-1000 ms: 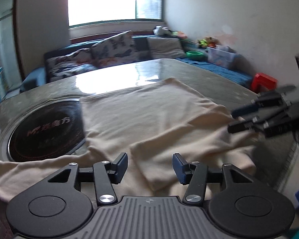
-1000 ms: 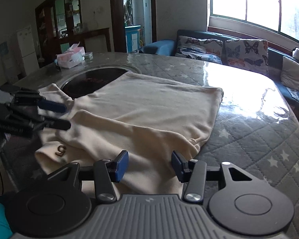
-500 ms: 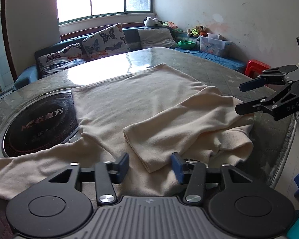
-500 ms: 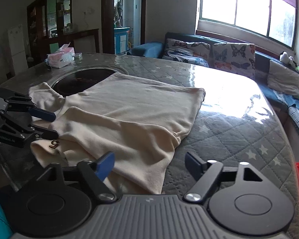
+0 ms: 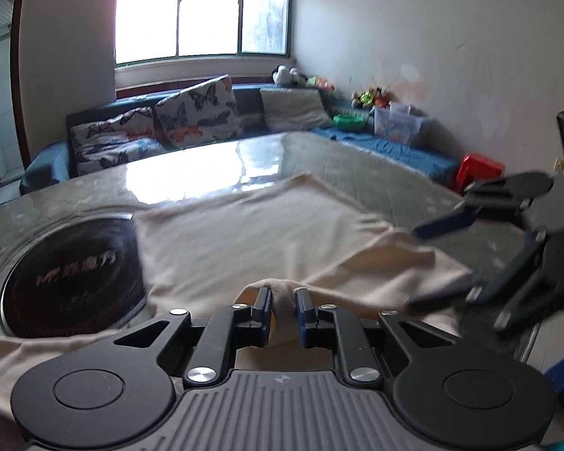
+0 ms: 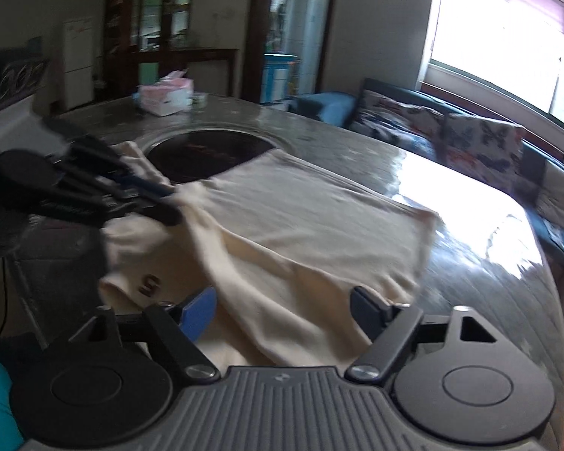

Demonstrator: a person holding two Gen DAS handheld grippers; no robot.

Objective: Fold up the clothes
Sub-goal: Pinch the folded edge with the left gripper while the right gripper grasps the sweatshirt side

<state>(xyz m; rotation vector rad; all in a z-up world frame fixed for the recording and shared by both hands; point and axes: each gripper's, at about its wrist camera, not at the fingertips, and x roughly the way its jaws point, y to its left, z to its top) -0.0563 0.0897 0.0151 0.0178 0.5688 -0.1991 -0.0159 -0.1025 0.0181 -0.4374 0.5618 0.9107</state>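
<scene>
A cream garment [image 5: 267, 233] lies spread on the quilted table [image 5: 357, 161], with a sleeve folded over its near part. My left gripper [image 5: 284, 300] is shut on a raised pinch of this cloth at the near edge. In the right wrist view the left gripper [image 6: 169, 203] holds the cloth lifted off the garment [image 6: 312, 225]. My right gripper [image 6: 284, 310] is wide open over the garment's near edge, with cloth below its jaws. From the left wrist view the right gripper [image 5: 413, 267] is open at the garment's right side. A neck label [image 6: 148, 285] shows near the collar.
A black round cooktop [image 5: 67, 274] is set into the table, partly under the garment. A tissue box [image 6: 165, 94] stands at the far side. A sofa with butterfly cushions [image 5: 191, 120] runs behind the table; a red stool [image 5: 477, 167] stands by the wall.
My left gripper went from open to shut on the cloth and has raised a pinch of it. The right gripper opened wider and came in closer over the garment's edge.
</scene>
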